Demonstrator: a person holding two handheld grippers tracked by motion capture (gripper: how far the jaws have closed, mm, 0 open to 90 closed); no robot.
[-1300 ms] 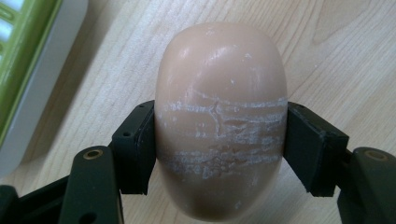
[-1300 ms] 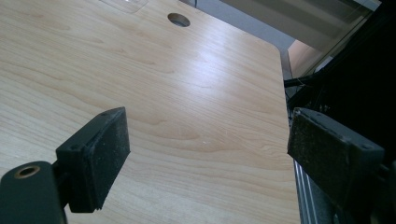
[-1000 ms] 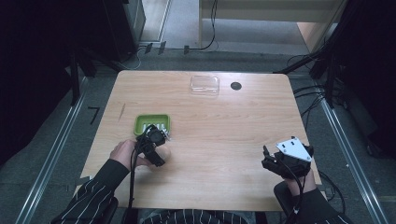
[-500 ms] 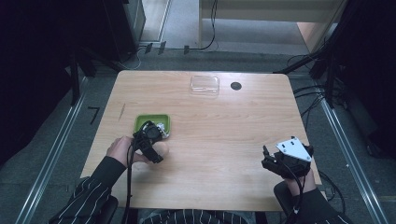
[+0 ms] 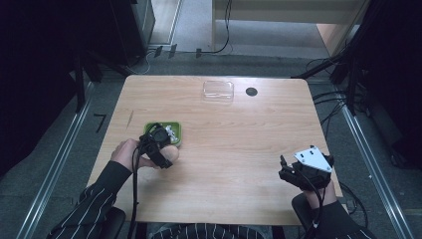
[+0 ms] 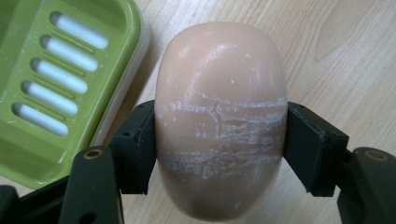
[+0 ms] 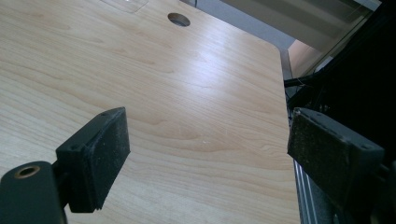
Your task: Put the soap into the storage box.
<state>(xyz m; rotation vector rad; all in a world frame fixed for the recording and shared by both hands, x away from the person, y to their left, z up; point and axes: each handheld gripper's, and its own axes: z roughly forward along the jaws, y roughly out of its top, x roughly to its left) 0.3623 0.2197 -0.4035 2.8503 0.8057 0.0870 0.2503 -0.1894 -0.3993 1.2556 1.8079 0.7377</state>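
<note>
The left gripper (image 6: 219, 154) has drawn back from the one green soap dish (image 6: 56, 88), jaws clamped on one soap bar (image 6: 219, 116) just beside it, while the right gripper (image 7: 210, 158) gapes empty well apart.

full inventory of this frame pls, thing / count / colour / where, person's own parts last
soap bar: 1, peach with whitish scuff lines, clamped between the left gripper's jaws, just beside the dish, over the table
soap dish: 1, green with white slotted drain, left part of the table
clear plastic lid or tray: 1, transparent, far edge of the table near the middle
cable hole: 1, dark, round, in the tabletop right of the clear piece
table: 1, light wood
left gripper: 1, black, shut on the soap bar, cable trailing
right gripper: 1, black with grey plate on top, jaws wide apart, near right table edge
striped sleeves: 2, dark with white stripes, bottom of the high view
</note>
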